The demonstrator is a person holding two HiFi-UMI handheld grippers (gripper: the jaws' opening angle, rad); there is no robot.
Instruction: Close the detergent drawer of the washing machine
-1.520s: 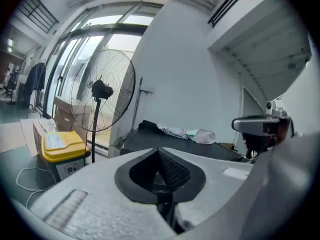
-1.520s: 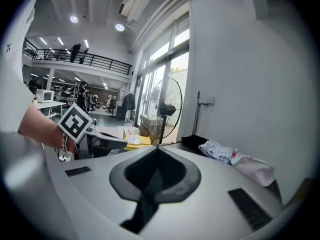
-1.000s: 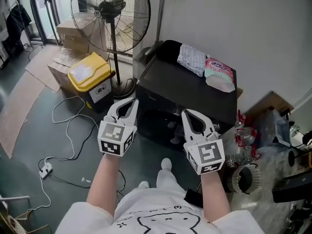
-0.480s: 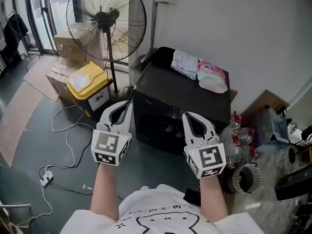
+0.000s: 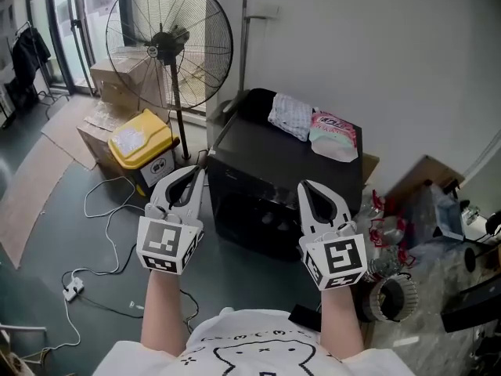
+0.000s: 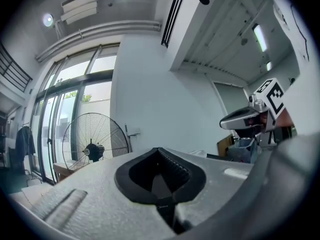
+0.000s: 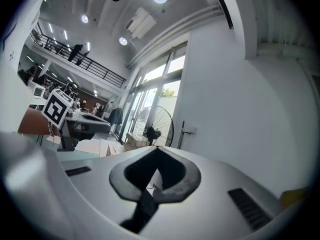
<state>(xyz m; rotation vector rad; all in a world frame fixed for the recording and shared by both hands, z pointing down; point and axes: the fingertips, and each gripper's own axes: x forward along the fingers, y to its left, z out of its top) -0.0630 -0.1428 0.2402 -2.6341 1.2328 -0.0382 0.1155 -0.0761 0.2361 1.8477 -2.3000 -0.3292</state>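
A black washing machine (image 5: 282, 163) stands against the white wall in the head view; I cannot make out its detergent drawer. My left gripper (image 5: 196, 170) hangs in the air before the machine's left front corner, shut and empty. My right gripper (image 5: 307, 185) is held before the machine's front right, also shut with nothing in it. Neither touches the machine. In the left gripper view the jaws (image 6: 159, 149) meet at their tips and point level at the wall. The right gripper view shows its jaws (image 7: 157, 148) closed the same way.
A folded cloth (image 5: 289, 115) and a pink detergent bag (image 5: 333, 135) lie on the machine's top. A standing fan (image 5: 168, 49), a yellow bin (image 5: 143, 138) and cardboard boxes are to the left. A cable and power strip (image 5: 72, 290) cross the floor. Clutter fills the right side.
Both grippers have risen and stayed shut. The left one has drifted left, away from the machine's front, and the machine sits higher in the head view.
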